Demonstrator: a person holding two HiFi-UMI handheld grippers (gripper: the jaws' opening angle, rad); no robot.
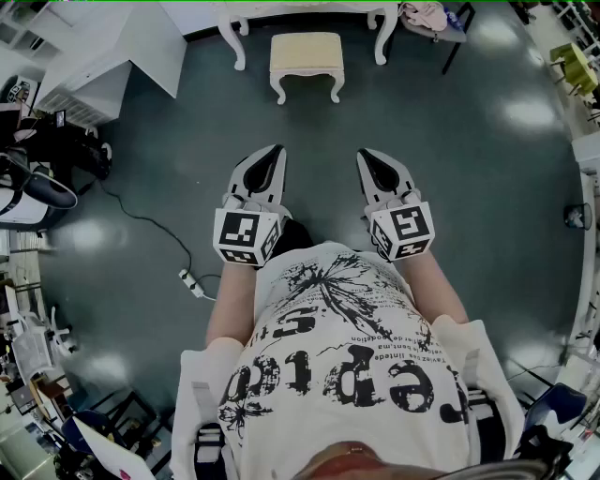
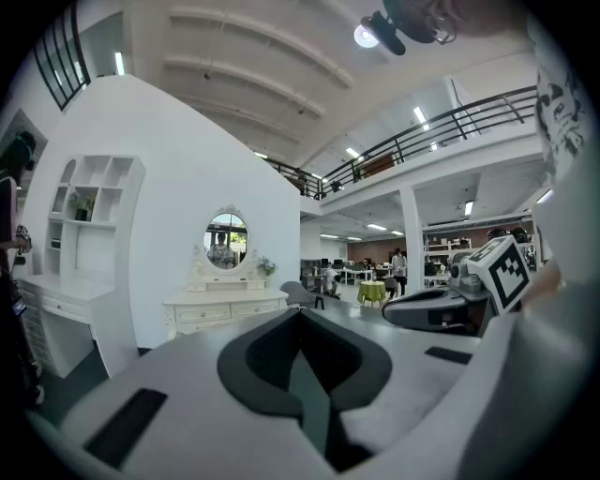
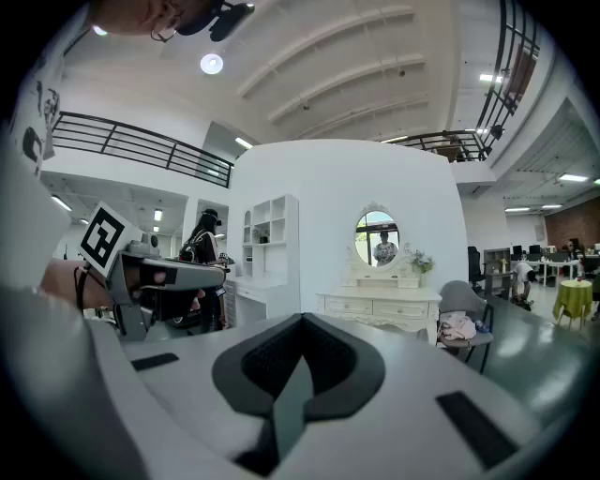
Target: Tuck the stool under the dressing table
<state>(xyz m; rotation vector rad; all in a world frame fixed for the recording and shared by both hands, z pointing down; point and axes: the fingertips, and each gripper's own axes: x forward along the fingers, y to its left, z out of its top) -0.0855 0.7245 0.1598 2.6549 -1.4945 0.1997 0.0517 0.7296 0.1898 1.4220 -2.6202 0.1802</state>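
Observation:
A cream padded stool (image 1: 306,58) stands on the dark floor just in front of the white dressing table (image 1: 309,9), outside its leg space. My left gripper (image 1: 265,167) and right gripper (image 1: 378,169) are held side by side close to the body, well short of the stool, both shut and holding nothing. The left gripper view shows its shut gripper (image 2: 300,317) below the distant dressing table (image 2: 225,306) with its oval mirror (image 2: 226,240). In the right gripper view that gripper (image 3: 302,321) lies below the dressing table (image 3: 380,305). The jaws hide the stool in both gripper views.
A chair with clothes (image 1: 436,19) stands right of the dressing table. A white desk and shelf unit (image 1: 103,56) sits to the left. A power strip with its cable (image 1: 192,281) lies on the floor at my left. A yellow table (image 1: 574,66) is far right.

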